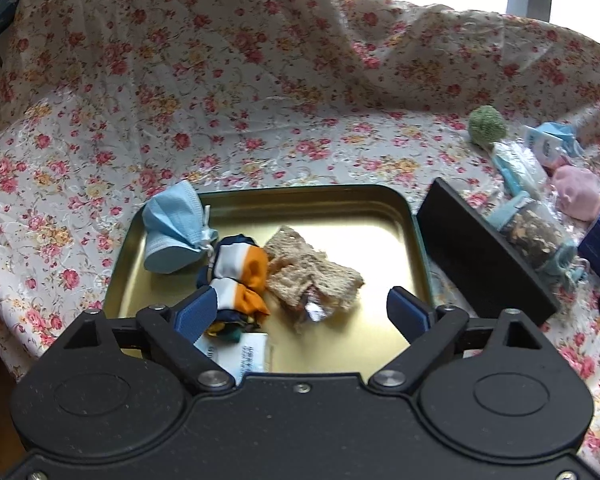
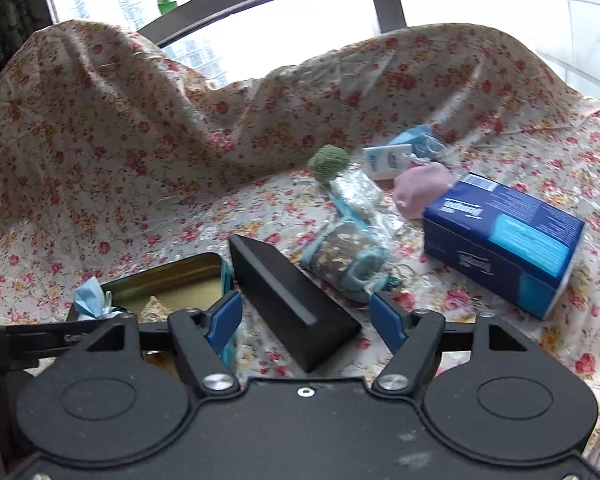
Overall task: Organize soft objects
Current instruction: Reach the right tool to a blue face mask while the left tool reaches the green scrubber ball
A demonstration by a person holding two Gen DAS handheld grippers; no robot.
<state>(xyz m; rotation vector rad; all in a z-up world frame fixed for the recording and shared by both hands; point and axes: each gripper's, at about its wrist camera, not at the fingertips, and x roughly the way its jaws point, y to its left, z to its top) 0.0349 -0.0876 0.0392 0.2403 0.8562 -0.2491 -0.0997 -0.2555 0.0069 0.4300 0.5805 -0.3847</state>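
Observation:
A gold metal tin lies on the floral cloth. In it are a light blue face mask, a rolled orange, white and navy cloth and a brown knitted piece. My left gripper is open and empty over the tin's near edge. My right gripper is open and empty, its fingers either side of the near end of a black tin lid. Beyond lie a green pom-pom, a pink soft ball and a bagged patterned roll.
A blue tissue box lies at the right. A small white and blue pack sits behind the pink ball. The floral cloth rises into a draped wall at the back. A paper label lies in the tin's near side.

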